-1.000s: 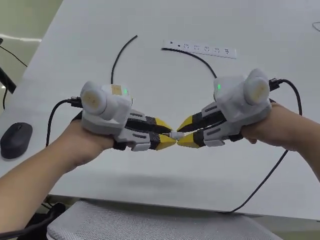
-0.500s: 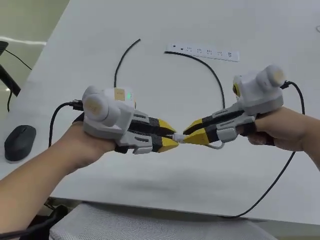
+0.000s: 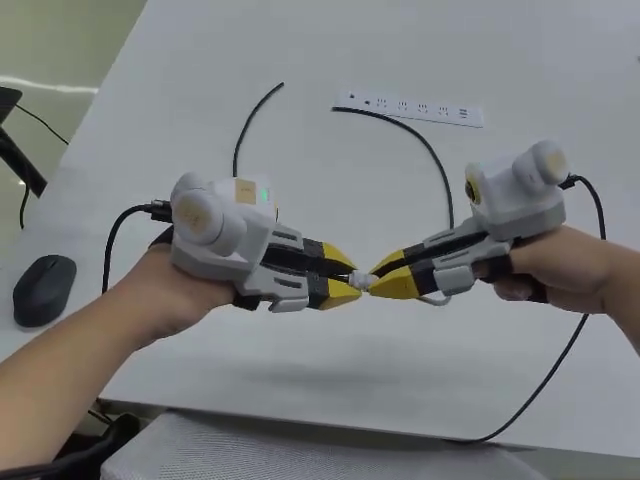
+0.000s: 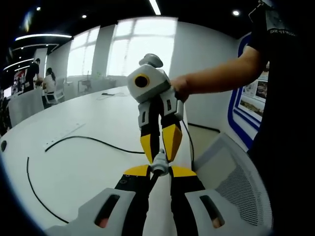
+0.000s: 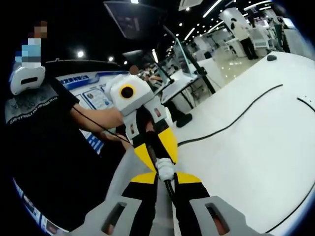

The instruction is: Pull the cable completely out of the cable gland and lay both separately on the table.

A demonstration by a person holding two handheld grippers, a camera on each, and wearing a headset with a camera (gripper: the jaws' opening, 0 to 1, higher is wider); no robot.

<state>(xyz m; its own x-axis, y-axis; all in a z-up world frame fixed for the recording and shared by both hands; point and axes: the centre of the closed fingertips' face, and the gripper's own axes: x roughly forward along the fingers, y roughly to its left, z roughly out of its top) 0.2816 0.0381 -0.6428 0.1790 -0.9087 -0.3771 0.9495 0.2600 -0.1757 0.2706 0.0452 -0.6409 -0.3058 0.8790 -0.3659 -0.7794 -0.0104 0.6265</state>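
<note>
A small white cable gland (image 3: 363,283) hangs above the table's front edge, between the tips of both grippers. My left gripper (image 3: 349,285) comes from the left and is shut on the gland. My right gripper (image 3: 381,279) comes from the right and is shut on the thin cable (image 3: 432,298), which loops out grey below it. In the left gripper view the gland (image 4: 159,167) sits at my own yellow tips, with the right gripper (image 4: 160,143) pointing down at it. In the right gripper view a dark cable (image 5: 170,188) runs back from the gland (image 5: 165,169) between the jaws.
A white power strip (image 3: 415,107) lies far back on the white table (image 3: 330,190), with black cables (image 3: 250,120) curving from it. A dark mouse (image 3: 42,290) sits at the left edge. A grey mesh chair (image 3: 300,450) is below the front edge.
The right gripper has rolled so its camera box stands higher, and it has shifted slightly right. The tips of both grippers still meet at the gland. The left gripper has barely moved.
</note>
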